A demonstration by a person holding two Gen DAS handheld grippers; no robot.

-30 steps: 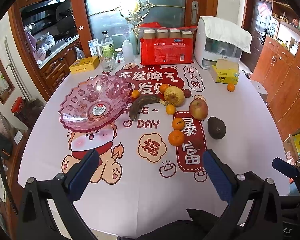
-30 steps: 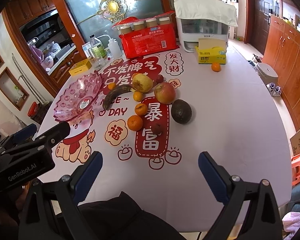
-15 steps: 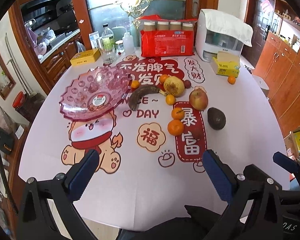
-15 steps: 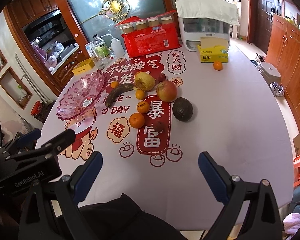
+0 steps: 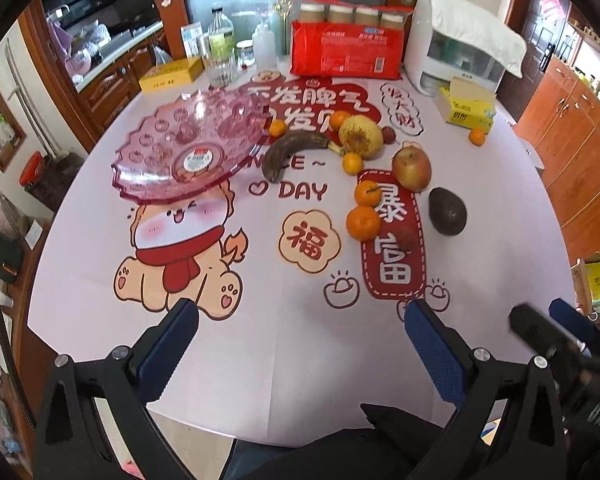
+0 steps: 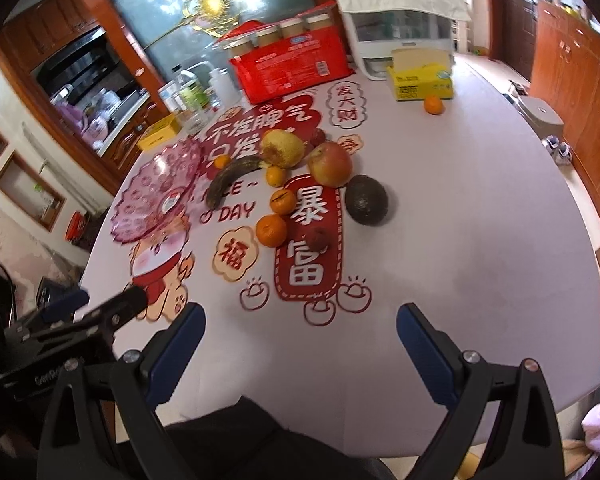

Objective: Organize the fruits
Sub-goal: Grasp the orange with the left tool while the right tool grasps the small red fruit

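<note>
Both claws hang over the near edge of the worktop (image 5: 500, 288), each spread wide and holding nothing. The left claw (image 5: 300, 344) sits on the side of the cartoon print; the right claw (image 6: 300, 336) sits beside it, facing the red banner print. A dark sleeve or lap shows below each, too cropped to say more.

Ahead of both claws, past a bare stretch of cloth, lies the loose fruit, none of it yet gathered. Nearest is a small dark-red fruit (image 6: 318, 239) on the banner, just beside a tangerine (image 6: 271, 230); a second tangerine (image 6: 282, 201) lies just behind that. To their right, slightly apart, is the avocado (image 6: 366, 200), its long axis running roughly away from the viewer. Behind it stands the apple (image 6: 330, 164). Farther back are a small tangerine (image 6: 275, 175), a rough yellow fruit (image 6: 282, 148) and an overripe banana (image 6: 230, 178), whose long axis runs diagonally, near end toward the bowl. Two more tangerines and a small red fruit lie close behind these.

The pink bowl (image 5: 148, 184) stands empty to the left of the cluster, well apart from the claws, on the left claw's side.

Judgement: the fruit lies straight ahead of the right claw and ahead-right of the left one, so the right claw is the better placed to pick, the nearest tangerines being the shortest reach, with a leftward carry to the bowl.

Farthest away, one tangerine (image 6: 433, 104) sits alone beside a yellow tissue box (image 6: 420, 80), in front of a red packet (image 6: 292, 68).
</note>
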